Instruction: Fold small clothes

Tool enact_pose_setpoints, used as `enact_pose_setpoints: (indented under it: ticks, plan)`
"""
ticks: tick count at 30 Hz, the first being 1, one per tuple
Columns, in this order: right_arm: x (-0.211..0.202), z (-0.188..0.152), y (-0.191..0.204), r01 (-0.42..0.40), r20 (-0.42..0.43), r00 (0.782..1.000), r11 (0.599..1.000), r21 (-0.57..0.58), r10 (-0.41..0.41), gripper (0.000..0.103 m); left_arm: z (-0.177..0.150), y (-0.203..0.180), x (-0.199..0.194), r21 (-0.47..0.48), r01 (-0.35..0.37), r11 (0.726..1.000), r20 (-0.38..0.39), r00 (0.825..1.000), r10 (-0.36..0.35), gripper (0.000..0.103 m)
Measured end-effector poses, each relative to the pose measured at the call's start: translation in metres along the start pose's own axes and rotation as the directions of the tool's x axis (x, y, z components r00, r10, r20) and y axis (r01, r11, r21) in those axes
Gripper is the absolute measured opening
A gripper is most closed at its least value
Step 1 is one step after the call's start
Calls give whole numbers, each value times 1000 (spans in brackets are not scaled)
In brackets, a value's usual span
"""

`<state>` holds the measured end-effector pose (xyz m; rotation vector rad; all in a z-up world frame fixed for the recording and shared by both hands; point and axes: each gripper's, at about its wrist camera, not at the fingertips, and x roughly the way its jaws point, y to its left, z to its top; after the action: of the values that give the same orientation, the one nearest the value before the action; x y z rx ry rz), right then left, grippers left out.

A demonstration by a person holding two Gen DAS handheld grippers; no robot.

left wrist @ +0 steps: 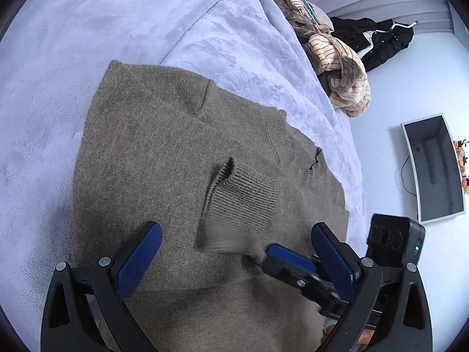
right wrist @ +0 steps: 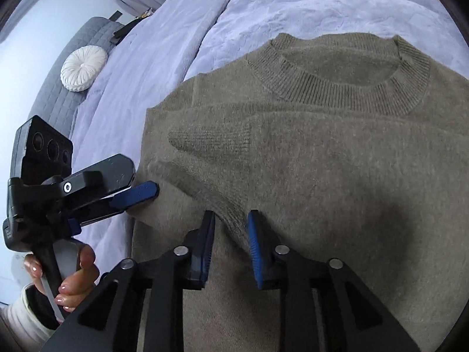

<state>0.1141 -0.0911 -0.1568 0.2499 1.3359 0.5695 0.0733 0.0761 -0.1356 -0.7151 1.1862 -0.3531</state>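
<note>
A: Left wrist view, count?
B: One olive-brown knitted sweater [left wrist: 181, 176] flat on one pale lavender plush bedspread [left wrist: 44, 102]. One left gripper [left wrist: 234, 252], fingers wide apart over the knit. One right gripper [left wrist: 281, 256] closed on a blurred sleeve cuff [left wrist: 234, 228]. One heap of striped beige clothes [left wrist: 337, 67], one black jacket [left wrist: 381, 41], one grey open box [left wrist: 433, 170].

A: Right wrist view?
B: Same sweater [right wrist: 322, 152]: one ribbed collar [right wrist: 340, 85], two sleeves folded across the body. Right gripper [right wrist: 230, 234] pinching the lower cuff [right wrist: 231, 220]. Left gripper [right wrist: 140, 193] at the sweater's edge; gap unclear here. One white round cushion [right wrist: 83, 72].
</note>
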Motion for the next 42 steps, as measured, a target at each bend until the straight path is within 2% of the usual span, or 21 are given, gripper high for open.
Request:
enact_pose_setpoints:
  ticks: [2,5,8,12,13,14,15,16,17,18,21,22,24,25,28,30,32,34,38,40,42]
  plan:
    - [-11,-6,-7,-17,11,1000,999,35,16,53,1,-2,4,2,-12,1000,-6,1000,12,102]
    - [-33,-18,-32,-39,38,999,992,123,34,54,3,-11,12,23,-29,999,-26,999,30,102]
    - [-61,-49,-73,-76,84,995,960,269,55,54,2,-21,21,63,-51,997,-51,997,55,102]
    - [-96,-95,-128,-143,181,981,864,483,61,54,2,-32,34,88,-100,991,-63,992,106,102]
    - [-104,-108,-143,-165,216,975,828,537,54,55,2,-33,35,81,-104,991,-57,992,109,97]
    - [-112,-121,-158,-185,252,967,788,587,40,58,3,-33,35,74,-107,992,-49,993,110,90]
    - [-116,-130,-165,-199,277,960,759,620,26,58,5,-33,36,69,-109,992,-48,992,113,66]
    - [-123,-140,-178,-227,314,949,716,661,11,58,6,-32,39,61,-108,992,-63,992,112,34]
    - [-126,-148,-188,-261,349,937,675,690,6,58,8,-30,42,51,-95,994,-82,992,99,18]
    - [-131,-156,-200,-312,397,918,626,715,3,58,8,-28,43,43,-79,996,-95,992,83,7]
    - [-135,-163,-218,-395,474,881,543,741,-6,58,8,-31,30,65,-54,996,-64,996,58,7]
    - [-133,-162,-219,-404,481,877,534,743,-5,58,7,-33,21,77,-34,996,-46,998,38,7]
    - [-136,-157,-219,-404,488,873,556,727,-4,55,4,-33,8,100,-38,994,-24,999,41,7]
    - [-138,-151,-216,-389,482,876,587,710,-4,51,2,-31,6,109,-51,993,-24,998,54,7]
    - [-141,-141,-213,-327,440,898,654,682,-11,46,-4,-15,12,107,-123,987,-55,990,130,7]
    - [-138,-143,-217,-268,394,919,675,687,-36,37,-8,-5,18,124,-186,975,-61,979,194,7]
    - [-133,-146,-221,-204,347,935,684,700,-77,14,-11,0,14,128,-189,973,-55,979,198,8]
    - [-135,-150,-224,-176,338,936,693,699,-103,10,-11,1,5,125,-219,968,-38,974,225,12]
    - [-145,-148,-217,-79,289,945,747,660,-155,10,-10,5,-16,139,-319,938,-2,947,322,12]
    - [-154,-149,-208,-46,251,957,779,626,-145,21,-11,7,-27,149,-351,924,16,936,353,12]
    - [-167,-147,-195,-38,253,958,819,572,-132,35,-10,8,-35,150,-356,923,24,934,356,12]
